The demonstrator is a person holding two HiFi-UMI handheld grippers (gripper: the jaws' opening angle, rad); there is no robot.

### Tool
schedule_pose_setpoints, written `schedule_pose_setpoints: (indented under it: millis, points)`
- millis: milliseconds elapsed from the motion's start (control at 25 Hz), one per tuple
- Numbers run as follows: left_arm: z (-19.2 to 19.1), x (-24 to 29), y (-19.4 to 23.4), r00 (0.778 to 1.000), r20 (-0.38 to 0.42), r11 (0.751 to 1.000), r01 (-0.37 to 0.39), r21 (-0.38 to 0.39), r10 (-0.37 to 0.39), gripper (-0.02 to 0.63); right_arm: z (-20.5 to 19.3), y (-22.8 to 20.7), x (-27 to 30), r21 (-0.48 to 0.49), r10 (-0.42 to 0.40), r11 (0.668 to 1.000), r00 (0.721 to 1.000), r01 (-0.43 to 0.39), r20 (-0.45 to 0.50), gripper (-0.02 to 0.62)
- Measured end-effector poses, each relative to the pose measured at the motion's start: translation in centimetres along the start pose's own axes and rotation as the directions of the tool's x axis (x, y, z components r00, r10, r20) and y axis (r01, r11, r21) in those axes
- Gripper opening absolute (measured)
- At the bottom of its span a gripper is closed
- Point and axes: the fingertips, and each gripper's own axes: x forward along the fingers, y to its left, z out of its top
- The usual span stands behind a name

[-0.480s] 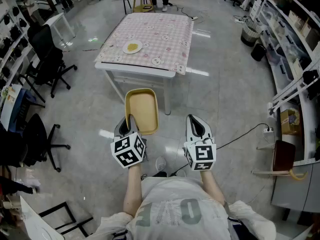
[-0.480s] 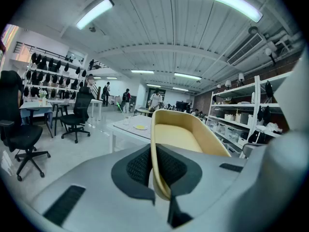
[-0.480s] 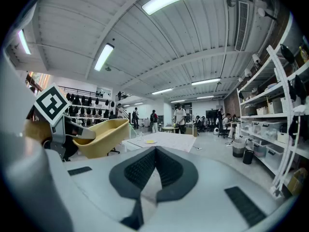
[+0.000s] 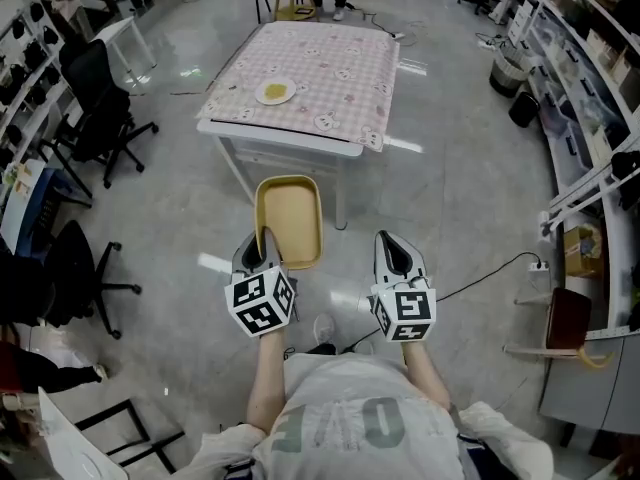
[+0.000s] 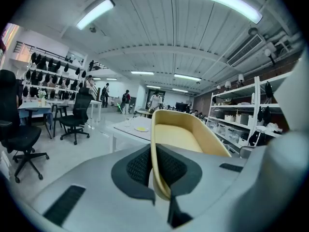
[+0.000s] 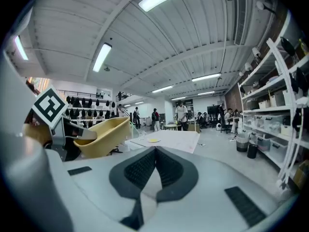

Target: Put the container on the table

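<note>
A yellow oblong container hangs in the air in front of me, short of the table. My left gripper is shut on its near rim, and in the left gripper view the container wall stands pinched between the dark pads. To its right my right gripper is shut and holds nothing; in its own view the right gripper has its jaws together, with the container at the left. The table, under a pink checked cloth, stands ahead.
A small plate with yellow food lies on the table's left part. Black office chairs stand at the left, shelves line the right wall, and a cable trails over the floor at the right.
The table has drawn slightly nearer and lower in the head view. Both grippers keep their pose, the left still shut on the container.
</note>
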Motion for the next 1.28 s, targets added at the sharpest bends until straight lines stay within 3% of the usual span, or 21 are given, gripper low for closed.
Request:
schedule_pose_setpoints:
  millis: [120,560,800,1080,1280]
  points:
    - [0.2,0.8,0.6,1.0,0.006,1.0,0.012,0.004,-0.012,0.034,-0.2,0.3,1.2,0.06,0.006,0.998,1.0,-0.006,0.001,0.029]
    - [1.6,5.4,4.9,0.998,0.017,0.998,0.063,-0.006,-0.063,0.034,-1.6,2.1,5.3,0.051,-0.069,0.996,0.996,0.072,-0.057,0.029]
    - [1.3,9.3,5.7,0.997,-0.009,0.996,0.079,-0.029,-0.079,0.034,-2.1,0.5,7.7,0.069,-0.117,0.99,0.989,0.124,-0.094,0.029]
    - [3.2,16.9,6.2,0.998,0.017,0.997,0.067,-0.028,-0.066,0.032,-0.8,-1.4,17.3,0.069,-0.077,0.994,0.996,0.08,-0.049,0.029]
    - [7.9,25.0,6.5,0.998,0.048,0.999,0.05,-0.002,-0.05,0.032,2.6,-3.9,27.2,0.088,-0.043,0.995,0.999,0.043,-0.001,0.029]
